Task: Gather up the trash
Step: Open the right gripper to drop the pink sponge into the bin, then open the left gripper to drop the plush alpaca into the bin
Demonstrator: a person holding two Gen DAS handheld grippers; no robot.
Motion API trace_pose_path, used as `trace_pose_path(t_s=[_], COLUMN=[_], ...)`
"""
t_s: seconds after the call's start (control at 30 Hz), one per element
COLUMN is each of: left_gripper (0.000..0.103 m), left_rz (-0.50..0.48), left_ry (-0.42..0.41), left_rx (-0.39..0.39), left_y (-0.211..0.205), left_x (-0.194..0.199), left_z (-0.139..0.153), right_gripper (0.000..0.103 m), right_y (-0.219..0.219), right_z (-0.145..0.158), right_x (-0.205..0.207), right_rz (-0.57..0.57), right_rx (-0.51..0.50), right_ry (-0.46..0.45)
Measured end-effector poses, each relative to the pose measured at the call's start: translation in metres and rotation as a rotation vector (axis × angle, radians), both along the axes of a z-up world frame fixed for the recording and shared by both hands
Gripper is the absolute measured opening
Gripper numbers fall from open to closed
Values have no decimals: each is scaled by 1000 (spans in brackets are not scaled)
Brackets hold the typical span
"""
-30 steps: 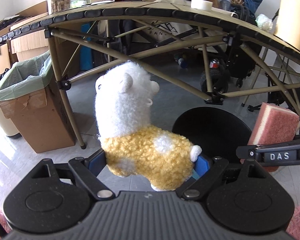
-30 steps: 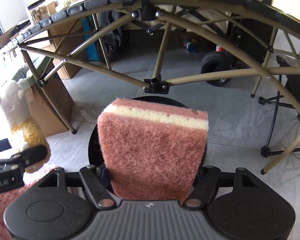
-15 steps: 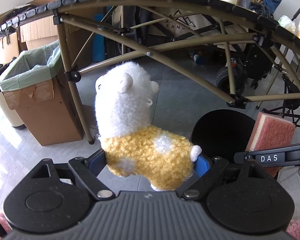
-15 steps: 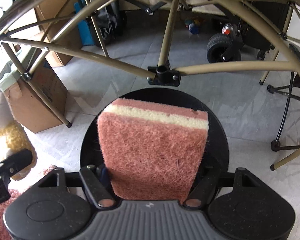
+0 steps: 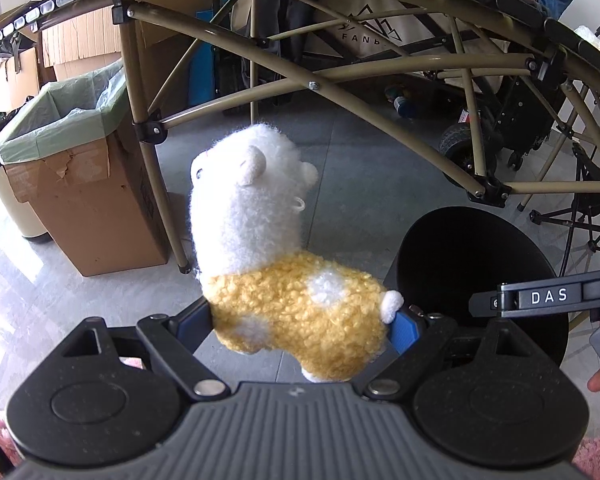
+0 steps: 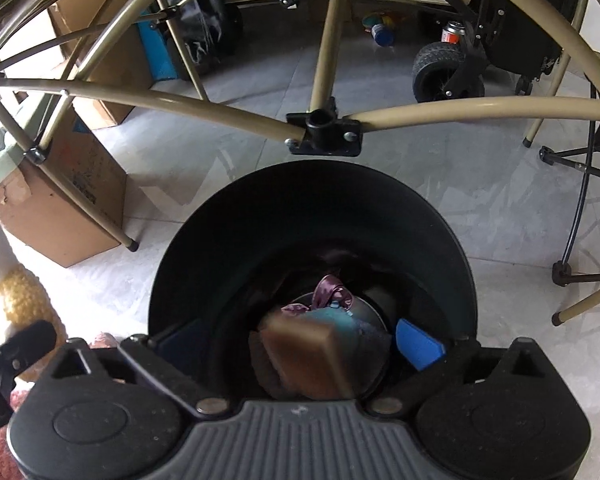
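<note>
Left of the black bin [image 5: 476, 264], your left gripper [image 5: 300, 320] clamps the fluffy white-and-yellow plush alpaca [image 5: 268, 252], upright, just beside the rim. Your right gripper [image 6: 300, 344] hangs spread and empty over the bin, the pink sponge [image 6: 304, 356] lying inside below it.
</note>
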State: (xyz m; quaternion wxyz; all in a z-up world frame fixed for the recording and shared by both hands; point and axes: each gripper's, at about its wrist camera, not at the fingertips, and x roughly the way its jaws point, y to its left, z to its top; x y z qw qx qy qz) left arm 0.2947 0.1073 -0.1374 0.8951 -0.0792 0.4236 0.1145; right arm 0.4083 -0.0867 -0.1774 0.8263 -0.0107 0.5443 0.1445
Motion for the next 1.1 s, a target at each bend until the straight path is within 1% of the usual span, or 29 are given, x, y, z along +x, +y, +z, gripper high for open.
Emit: trace_pose_path(t_s=[0.13, 0.4, 0.73, 1.1], left_gripper=[88, 88, 88, 88], left_rz=[-1, -4, -27, -74], left_ry=[0, -4, -16, -35], left_rx=[1, 4, 10, 25], left_y=[0, -2, -8, -28], left_x=[0, -1, -3, -2], left_z=[0, 1, 4, 9], right_gripper=[103, 103, 103, 103], right_y=[-1, -1, -9, -33], right_z=[-2, 0, 11, 23], right_x=[-1, -3, -8, -16], right_rz=[5, 14, 19, -10], right_rx=[-4, 3, 15, 36], right_ry=[23, 20, -1, -31])
